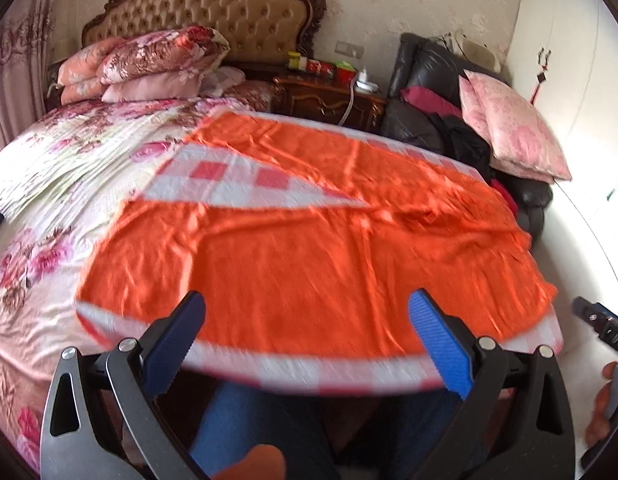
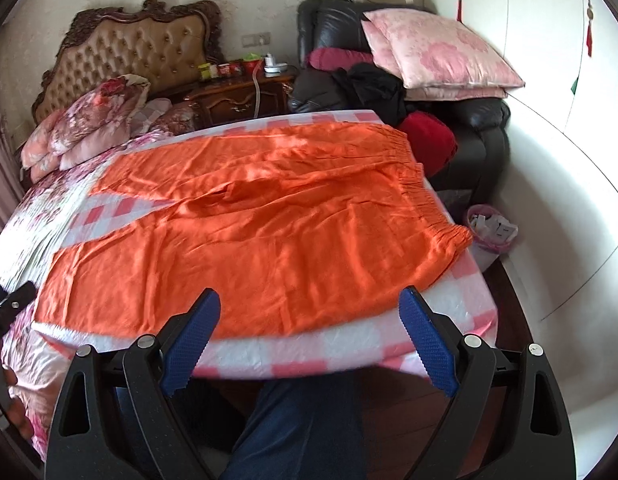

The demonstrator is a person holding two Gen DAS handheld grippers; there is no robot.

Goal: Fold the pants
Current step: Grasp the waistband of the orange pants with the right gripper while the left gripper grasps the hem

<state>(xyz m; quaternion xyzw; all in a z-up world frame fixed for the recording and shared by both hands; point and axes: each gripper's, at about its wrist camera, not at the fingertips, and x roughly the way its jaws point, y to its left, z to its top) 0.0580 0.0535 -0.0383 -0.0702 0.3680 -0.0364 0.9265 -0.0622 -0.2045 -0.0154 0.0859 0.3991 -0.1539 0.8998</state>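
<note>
Orange pants (image 1: 309,240) lie spread flat on a pink-and-white checked board (image 1: 229,184) on the bed, legs pointing left, elastic waistband (image 2: 437,208) at the right. They show in the right wrist view too (image 2: 249,240). My left gripper (image 1: 309,340) is open and empty, held above the board's near edge. My right gripper (image 2: 309,340) is also open and empty above the near edge, nearer the waistband. Neither touches the pants. The right gripper's body (image 1: 601,320) shows at the left wrist view's right edge.
The floral bed (image 1: 49,200) extends left, with stacked quilts (image 1: 149,60) at the headboard. A wooden nightstand (image 2: 237,96), a black leather chair (image 2: 469,120) with pink pillows (image 2: 441,52), and a pink bin (image 2: 493,232) stand at the right. The person's legs (image 2: 301,432) are below.
</note>
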